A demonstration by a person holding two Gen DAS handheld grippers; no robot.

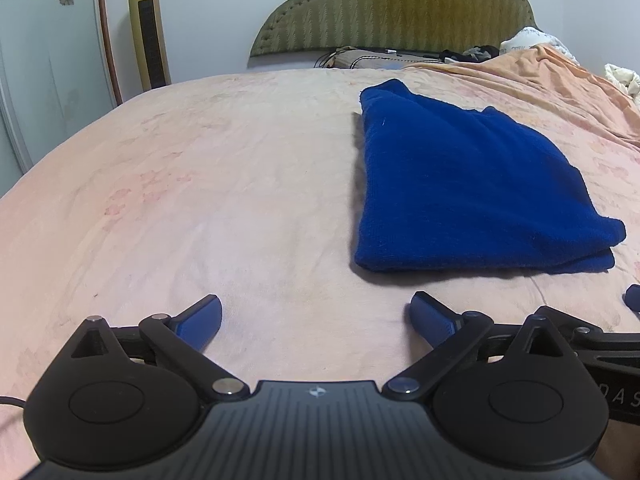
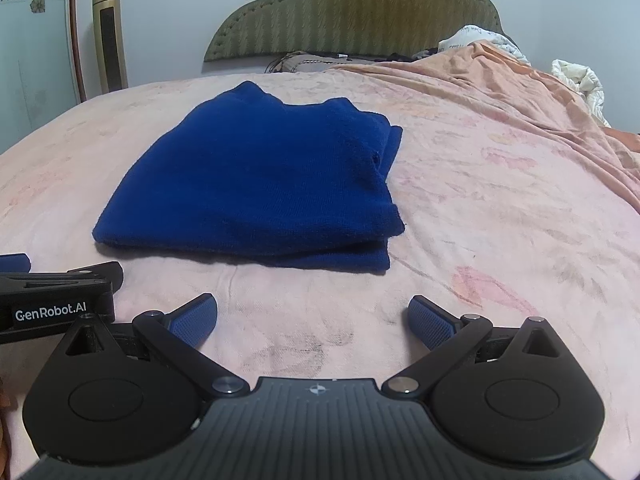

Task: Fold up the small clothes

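Indoors, a wide bed [image 1: 200, 184] under a pale pink floral sheet fills both wrist views, backed by an olive-green padded headboard [image 1: 400, 4] against a light wall. A rumpled peach blanket [image 2: 500, 92] banks up along the bed's far right side, with white bedding [image 2: 580, 80] bunched beyond it. A gold tower fan [image 1: 148, 28] stands on the floor left of the headboard. Folded into a thick rectangle, a royal-blue knit garment [image 2: 260, 176] lies flat on the sheet, ahead and to the right of the left gripper [image 1: 316, 320] and ahead and to the left of the right gripper [image 2: 312, 320]. Both grippers hover low over the bed just short of the garment's near edge, side by side, each with its blue-padded fingers [image 1: 200, 316] spread wide and nothing between them, touching no cloth. A dark smudge [image 2: 304, 344] marks the sheet between the right gripper's fingers.
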